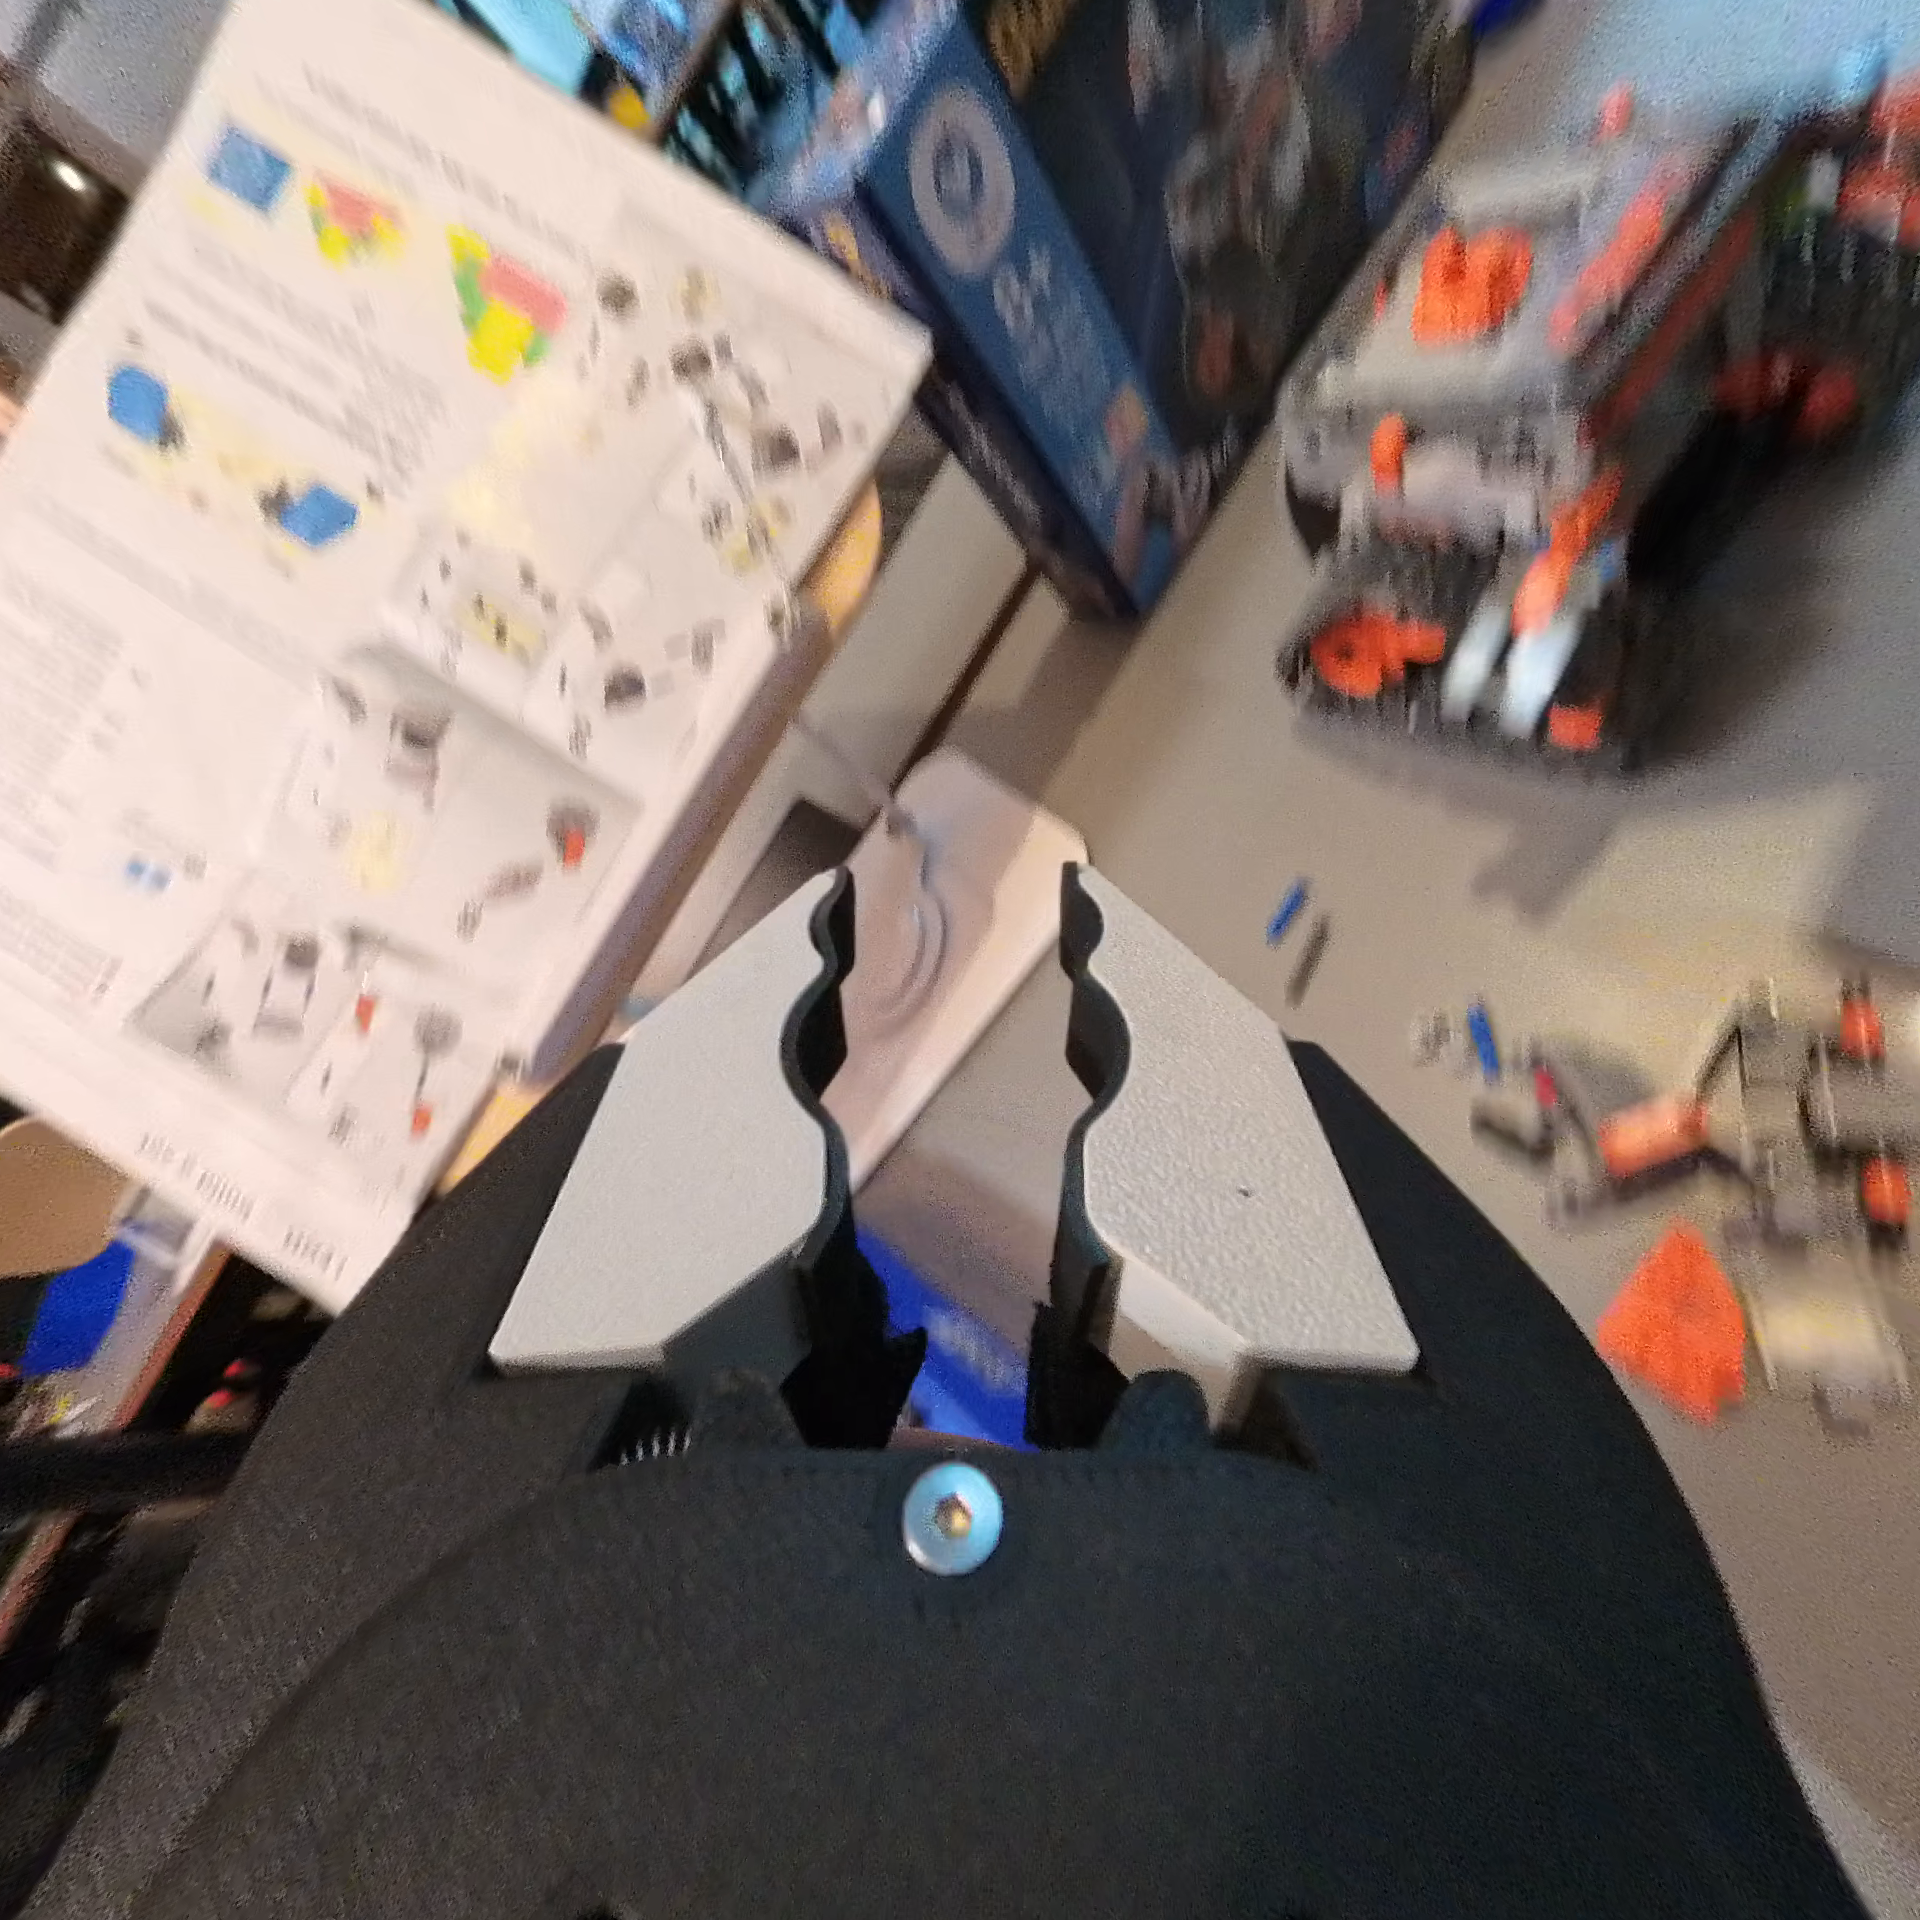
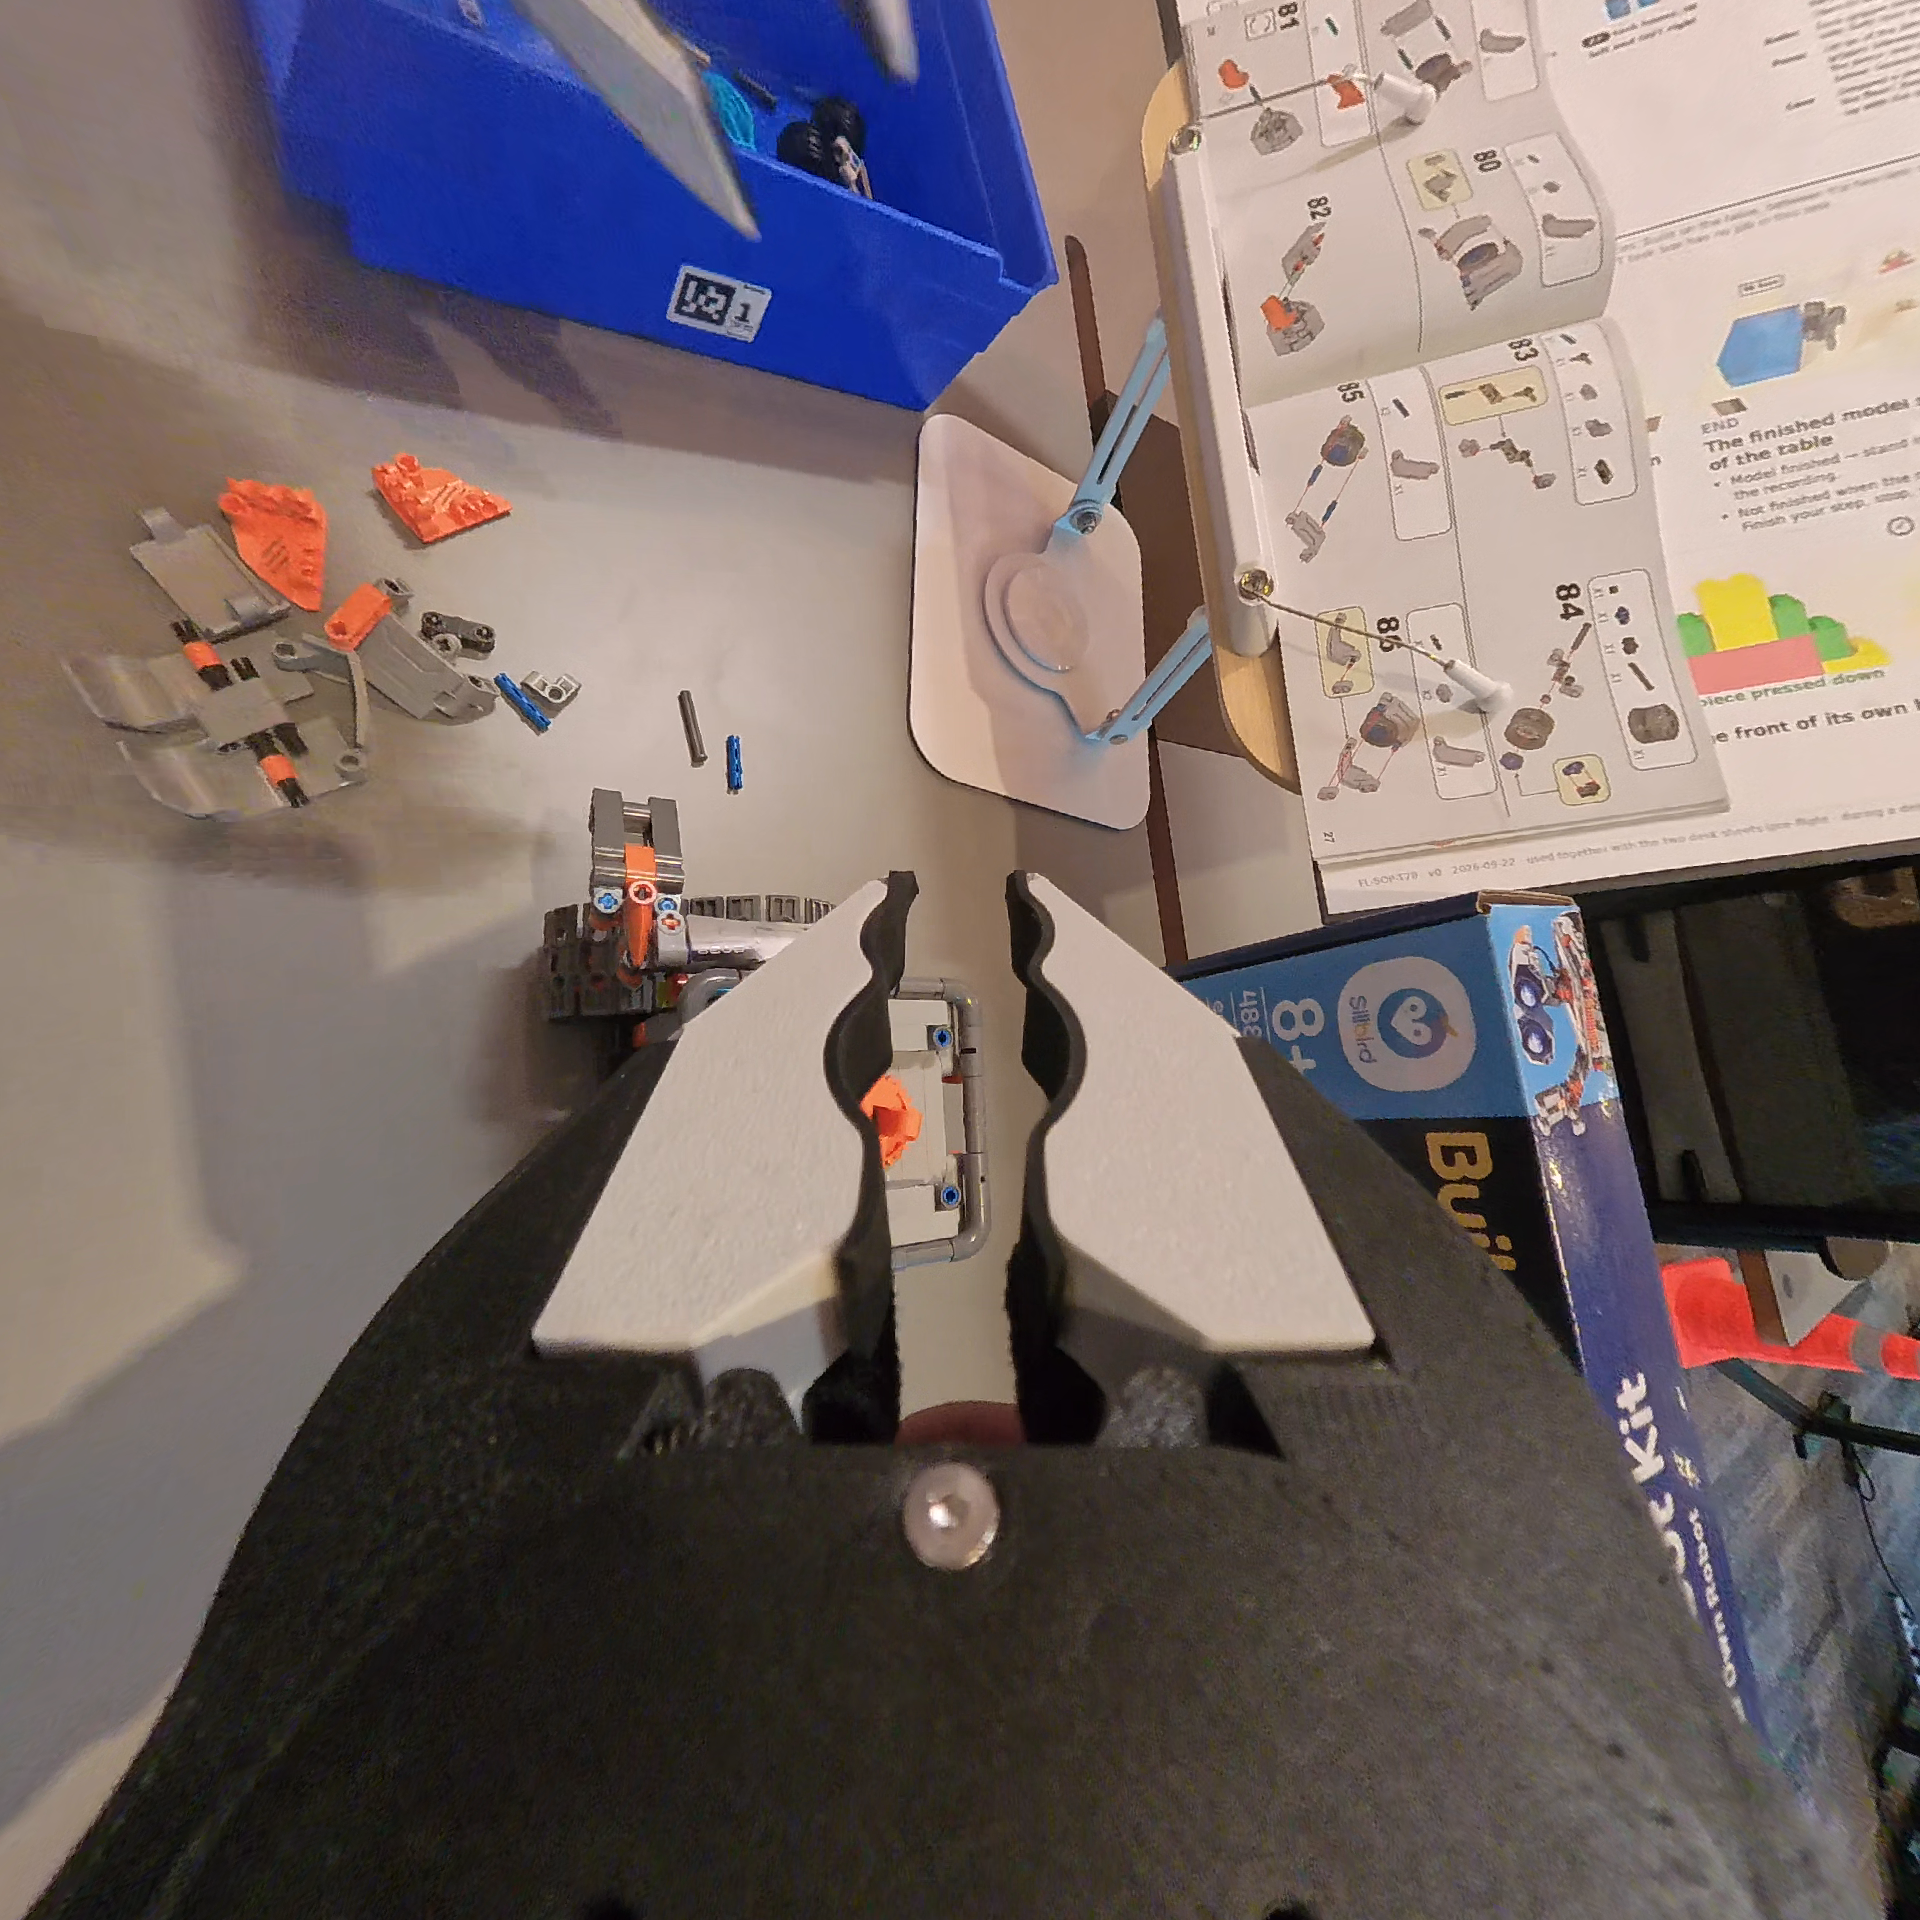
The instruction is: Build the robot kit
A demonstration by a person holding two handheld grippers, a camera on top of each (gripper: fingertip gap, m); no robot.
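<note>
My right gripper is open and empty. It hovers over a grey, black and orange brick-built tracked model on the beige table; part of the model shows between the jaws. Loose grey and orange parts, a dark pin and a blue pin lie to its left. My left gripper is open and empty, held above the white base of a book stand. That view is blurred. The left gripper's fingers also show over the blue bin in the right wrist view.
An open instruction booklet rests on the stand with the white base, backed by a printed sheet. A blue kit box stands at the right. In the left wrist view, the model and loose parts lie right. Left tips to right tips: about 20 cm. About 20 cm separates my left fingertips from the dark pin.
</note>
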